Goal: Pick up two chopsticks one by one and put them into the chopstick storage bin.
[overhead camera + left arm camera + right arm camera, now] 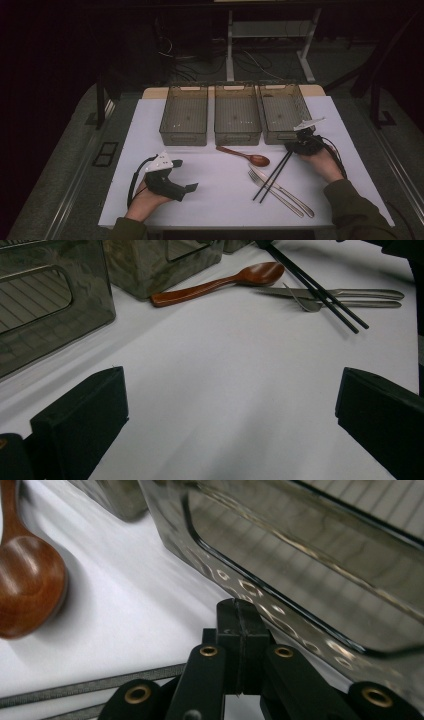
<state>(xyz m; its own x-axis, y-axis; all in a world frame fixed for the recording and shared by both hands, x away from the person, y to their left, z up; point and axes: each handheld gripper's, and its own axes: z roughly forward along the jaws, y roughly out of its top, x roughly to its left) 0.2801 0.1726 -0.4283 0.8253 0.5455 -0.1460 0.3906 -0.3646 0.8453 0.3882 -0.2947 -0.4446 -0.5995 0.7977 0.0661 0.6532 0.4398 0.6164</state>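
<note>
Resting on the white table [150, 125], the left gripper [181, 175] lies at the near left with its jaws wide apart and nothing between them; in the left gripper view the two black pads stand far from each other over bare tabletop. The right gripper [295, 146] sits at the right, just in front of the right bin [283, 112], and its jaws are pressed together, as the right gripper view shows plainly. It meets the far ends of the chopsticks [274, 175], and a dark pair of sticks runs under the jaws in its own view; whether the pads actually pinch them I cannot tell.

The chopsticks slant from the right gripper toward the near left, crossing over the fork [275, 190] and knife [285, 187], which lie side by side near the table's near edge, right of centre. The wooden spoon [245, 155] lies just left of them, bowl to the right, handle pointing to the far left, close to the middle bin [237, 112]. Three clear bins stand in a row at the far side, the left bin [185, 112] among them.
</note>
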